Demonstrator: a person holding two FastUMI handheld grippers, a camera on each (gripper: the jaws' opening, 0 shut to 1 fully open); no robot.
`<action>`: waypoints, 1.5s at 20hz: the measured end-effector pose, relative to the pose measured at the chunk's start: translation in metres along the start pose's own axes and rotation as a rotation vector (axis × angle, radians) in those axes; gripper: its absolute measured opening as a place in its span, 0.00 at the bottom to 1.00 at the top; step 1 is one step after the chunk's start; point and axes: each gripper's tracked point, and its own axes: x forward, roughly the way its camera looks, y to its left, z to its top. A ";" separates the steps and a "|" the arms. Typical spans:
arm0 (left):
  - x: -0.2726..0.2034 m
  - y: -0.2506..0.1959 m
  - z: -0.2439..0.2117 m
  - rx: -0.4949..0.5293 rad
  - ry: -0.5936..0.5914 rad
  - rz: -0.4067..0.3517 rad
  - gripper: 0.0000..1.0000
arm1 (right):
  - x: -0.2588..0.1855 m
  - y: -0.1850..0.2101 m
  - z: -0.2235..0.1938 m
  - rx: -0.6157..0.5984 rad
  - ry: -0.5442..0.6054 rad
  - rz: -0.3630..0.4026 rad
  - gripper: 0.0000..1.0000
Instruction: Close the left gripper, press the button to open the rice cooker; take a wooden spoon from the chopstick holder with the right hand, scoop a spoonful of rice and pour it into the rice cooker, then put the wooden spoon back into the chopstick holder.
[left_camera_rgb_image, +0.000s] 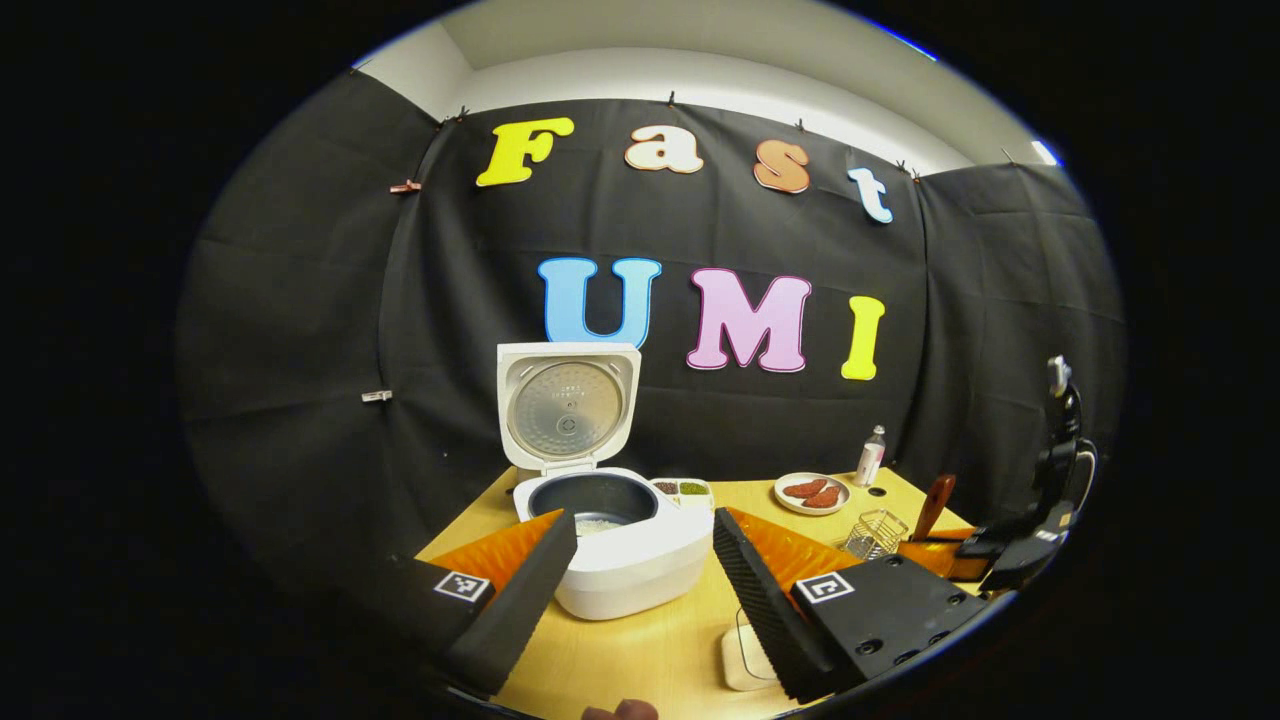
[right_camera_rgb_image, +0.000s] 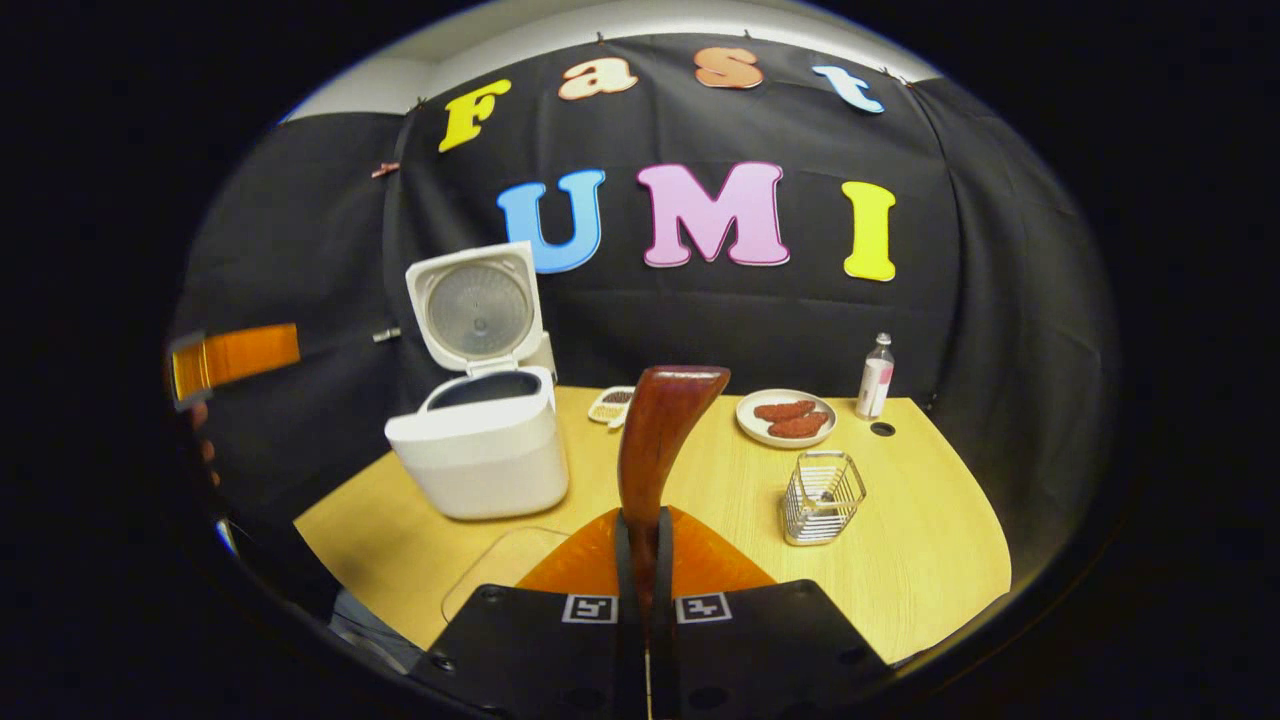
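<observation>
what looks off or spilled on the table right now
Nothing stands out. The rice cooker stands upright with its lid open and rice shows in the pot in the left gripper view. The wire chopstick holder stands upright, and the plate and bottle sit tidily. The right gripper holds the wooden spoon upright. No spilled grains show.

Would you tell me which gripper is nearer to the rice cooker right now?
Left. The left gripper hangs open just in front of the rice cooker; the right gripper, clamping the wooden spoon, sits farther back to its right.
</observation>
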 end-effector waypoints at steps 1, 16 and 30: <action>-0.001 0.001 0.000 -0.001 -0.002 -0.003 0.95 | 0.004 0.001 -0.014 -0.028 0.022 -0.016 0.06; 0.000 0.013 -0.009 -0.019 0.016 -0.003 0.95 | 0.041 0.021 -0.077 0.353 0.134 -0.077 0.07; -0.002 0.011 -0.003 -0.014 0.007 -0.004 0.95 | 0.022 -0.009 -0.036 0.825 0.036 -0.027 0.06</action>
